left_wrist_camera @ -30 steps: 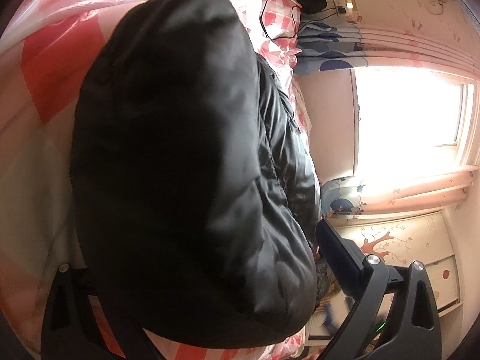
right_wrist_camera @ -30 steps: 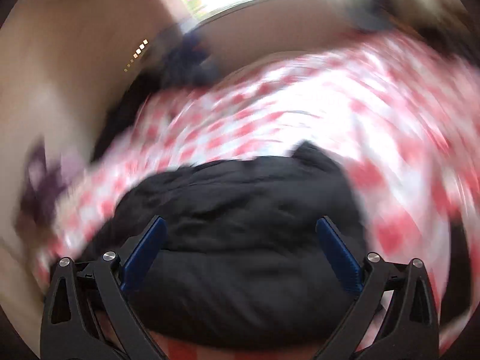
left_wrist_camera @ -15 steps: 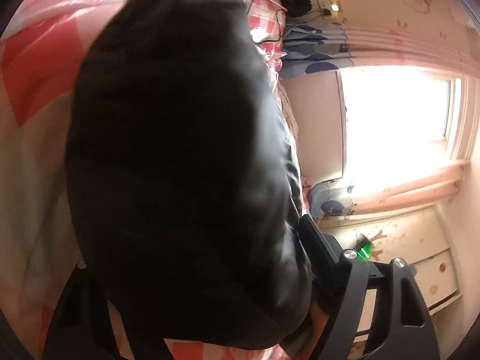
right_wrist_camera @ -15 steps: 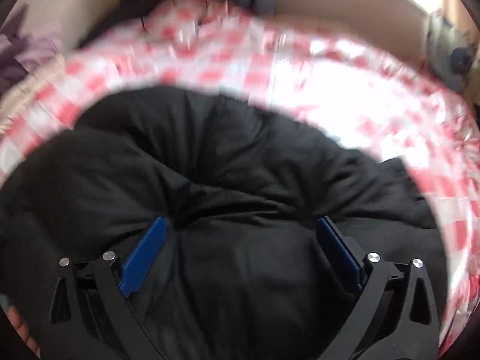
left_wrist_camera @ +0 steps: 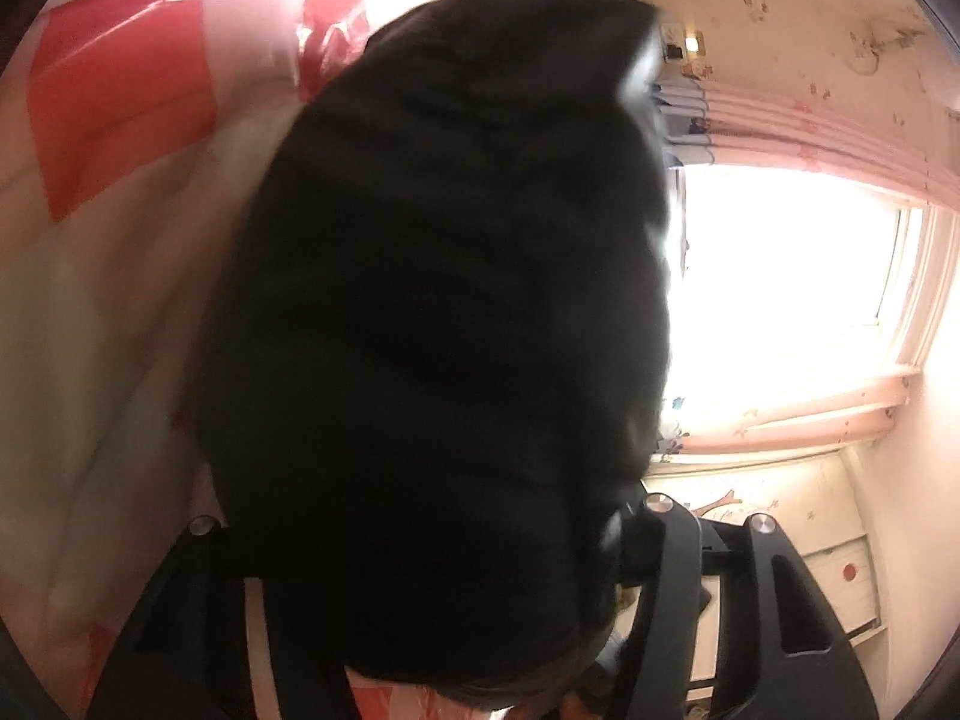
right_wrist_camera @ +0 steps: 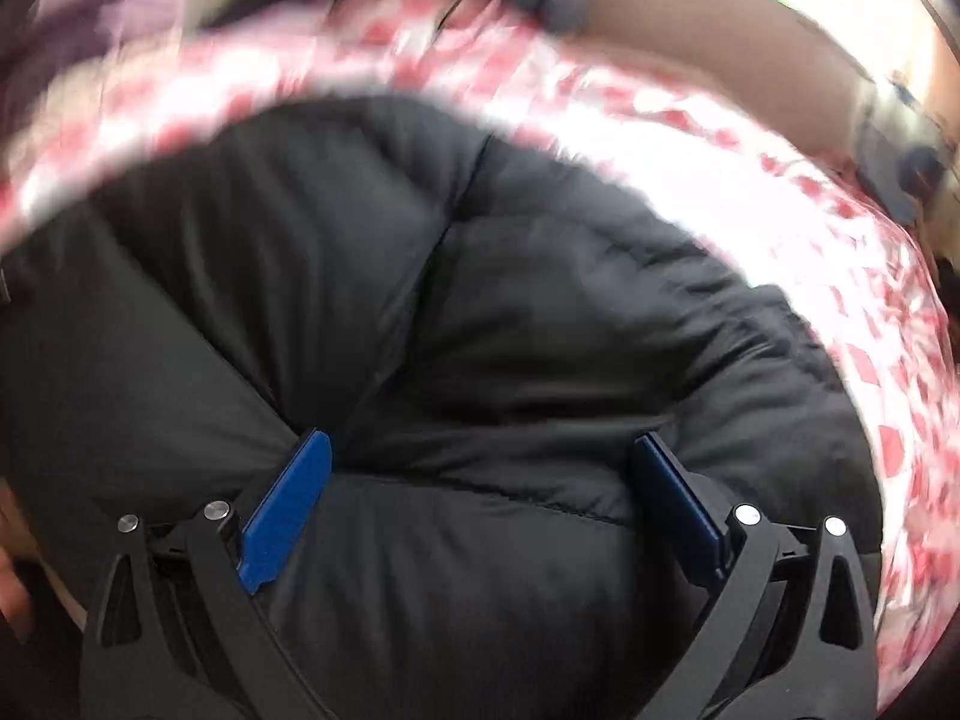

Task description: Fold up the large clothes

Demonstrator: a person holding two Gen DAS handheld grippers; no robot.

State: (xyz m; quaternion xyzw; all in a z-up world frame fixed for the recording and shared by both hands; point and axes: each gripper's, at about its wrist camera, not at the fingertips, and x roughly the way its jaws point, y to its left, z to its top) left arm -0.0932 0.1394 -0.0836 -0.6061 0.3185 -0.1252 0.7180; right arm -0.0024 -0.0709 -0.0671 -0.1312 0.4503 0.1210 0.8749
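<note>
**Black puffer jacket filling both views, spread on the checked bed**

Black, quilted and glossy: puffer jacket [left_wrist_camera: 444, 324] swamping the left wrist view, bulging up between the left gripper [left_wrist_camera: 420, 546] arms and blotting out the middle of the frame. Fingertips buried behind the fabric, so no telling whether that gripper is spread or pinched on cloth. Only the black linkage arms and silver bolts peeking out low on either side. Red-and-white checked bedsheet [left_wrist_camera: 120, 120] off to the left and above, big red squares blurred. Bright window [left_wrist_camera: 780, 288] glaring at right, pink curtain [left_wrist_camera: 840, 138] bunched along its upper edge. Pale wall [left_wrist_camera: 780, 18] above with a small lit socket [left_wrist_camera: 690, 45]. Cream cabinet [left_wrist_camera: 828, 570] with a tree motif low on the right.

Over to the right wrist view. Same puffer jacket [right_wrist_camera: 510, 300] lying on the bedsheet [right_wrist_camera: 750, 180], puffy panels and stitched seams plain to see, padding heaped toward the camera. Right gripper [right_wrist_camera: 480, 468] spread wide, blue fingers [right_wrist_camera: 288, 510] set well apart, one pressed into a crease at left, the other against the padding at right; a broad fold of jacket sitting between them, not clamped. Checked sheet curving around the jacket's far side, smeared with motion blur. Beyond it, dark heaped things along the top, too blurred to name.
</note>
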